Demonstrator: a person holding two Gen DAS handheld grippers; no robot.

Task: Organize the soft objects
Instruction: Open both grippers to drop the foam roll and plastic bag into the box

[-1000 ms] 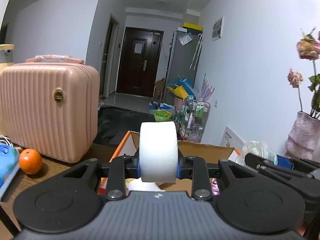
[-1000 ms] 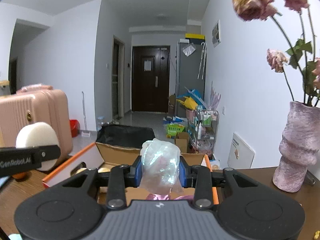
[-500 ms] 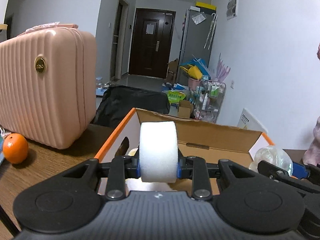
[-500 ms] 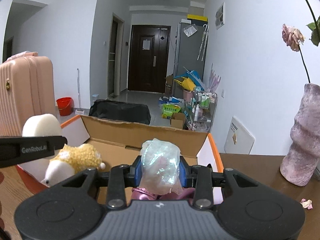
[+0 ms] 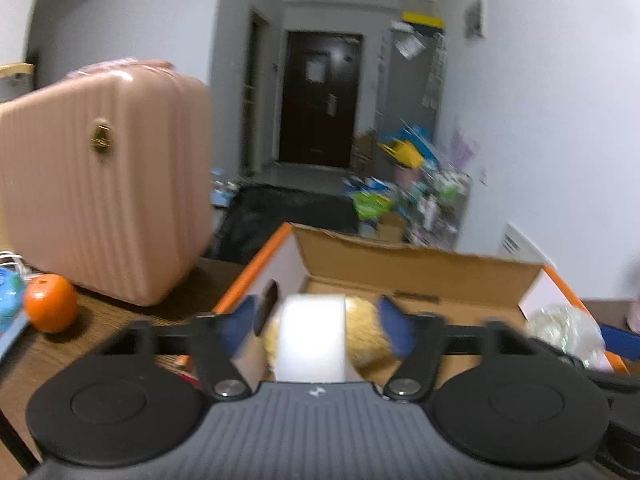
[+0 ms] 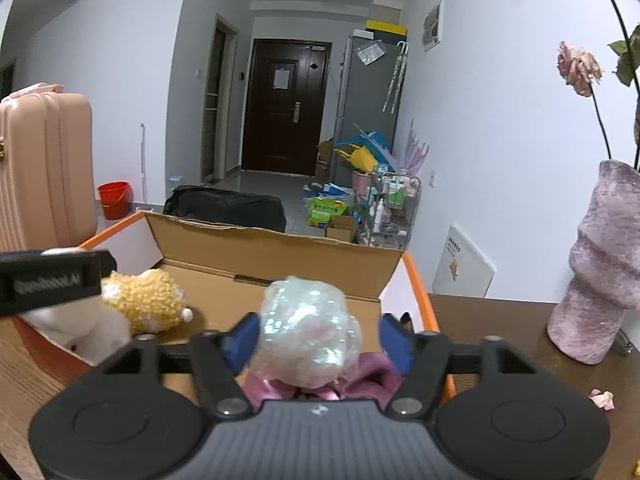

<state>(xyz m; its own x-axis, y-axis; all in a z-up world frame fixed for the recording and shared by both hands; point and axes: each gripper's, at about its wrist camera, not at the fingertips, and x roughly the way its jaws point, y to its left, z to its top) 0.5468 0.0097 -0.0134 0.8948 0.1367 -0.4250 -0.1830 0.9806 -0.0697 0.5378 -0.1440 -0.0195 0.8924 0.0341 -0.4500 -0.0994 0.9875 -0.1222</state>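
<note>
Both grippers' jaws have just been opening over the cardboard box [image 6: 280, 256]. The left gripper [image 5: 316, 326] stands wide around the white foam roll [image 5: 312, 336], pads clear; the right gripper [image 6: 316, 336] likewise around the iridescent wrapped bundle [image 6: 308, 332]. Each thing sits at lower centre of its frame, directly above the box interior, beside the yellow plush [image 6: 148, 300]

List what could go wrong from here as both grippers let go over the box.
1. The left gripper's jaws have just opened; the white sponge between them is free and may roll off the plush toy beneath.
2. The right gripper's jaws have just opened too; the shiny bag is loose above the pink fabric, close to the box's orange wall, and could tip over it onto the table.
</note>
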